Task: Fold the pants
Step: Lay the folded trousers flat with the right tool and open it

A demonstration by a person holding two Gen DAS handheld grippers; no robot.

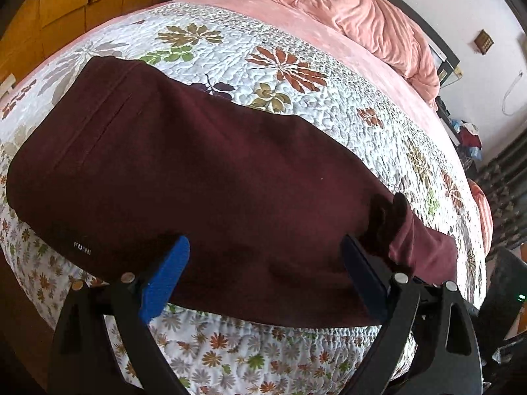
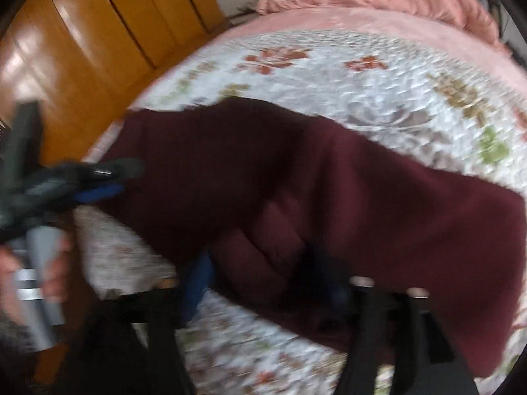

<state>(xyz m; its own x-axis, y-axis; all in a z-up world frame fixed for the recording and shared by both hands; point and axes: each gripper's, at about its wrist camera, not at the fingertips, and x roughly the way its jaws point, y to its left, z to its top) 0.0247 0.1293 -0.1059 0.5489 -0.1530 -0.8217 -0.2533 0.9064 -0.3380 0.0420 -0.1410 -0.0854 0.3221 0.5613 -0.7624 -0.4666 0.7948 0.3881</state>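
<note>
2 tongs (image 1: pixel 263 263) (image 2: pixel 263 273) wide open, empty, above folded maroon pants (image 1: pixel 197 181) on quilt (image 1: pixel 280 49).

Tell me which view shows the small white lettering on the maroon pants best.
The left wrist view: the lettering is sharp on the pants, near the left gripper. The right wrist view is motion-blurred; no lettering is legible there.

A white quilted bedspread (image 1: pixel 296 52) with leaf prints covers the bed. A crumpled pink blanket (image 1: pixel 362 13) lies at its far end. Orange wooden wardrobe doors (image 2: pixel 82 65) stand beside it.
</note>
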